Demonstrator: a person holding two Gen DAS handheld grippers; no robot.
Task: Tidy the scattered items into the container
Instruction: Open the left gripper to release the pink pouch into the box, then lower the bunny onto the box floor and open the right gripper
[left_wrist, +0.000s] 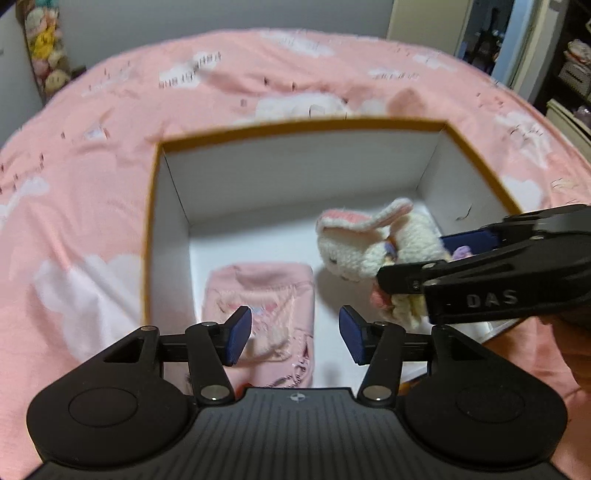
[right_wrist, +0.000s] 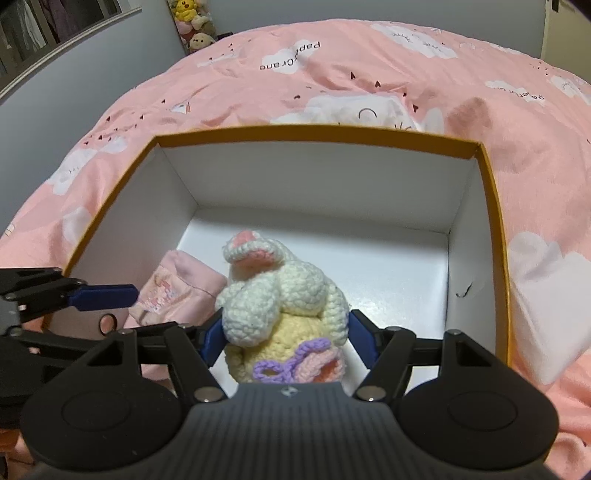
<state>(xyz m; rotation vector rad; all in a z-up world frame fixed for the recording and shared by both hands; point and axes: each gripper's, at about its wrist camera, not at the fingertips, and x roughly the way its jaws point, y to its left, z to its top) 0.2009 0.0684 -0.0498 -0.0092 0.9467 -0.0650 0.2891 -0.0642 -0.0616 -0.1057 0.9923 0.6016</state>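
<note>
An open box (left_wrist: 295, 127) with a tan rim and white inside (right_wrist: 495, 206) sits on a pink bedspread. A folded pink cloth (left_wrist: 266, 291) lies on its floor at the near left; it also shows in the right wrist view (right_wrist: 177, 284). My right gripper (right_wrist: 286, 341) is shut on a crocheted white bunny (right_wrist: 284, 295) and holds it inside the box, near the right side. The bunny (left_wrist: 358, 247) and the right gripper (left_wrist: 424, 254) show in the left wrist view too. My left gripper (left_wrist: 295, 334) is open and empty above the pink cloth.
The pink bedspread (right_wrist: 332, 74) with white cloud prints surrounds the box. Plush toys (right_wrist: 192, 22) hang at the far wall. A shelf and doorway (left_wrist: 517, 40) stand beyond the bed at the right.
</note>
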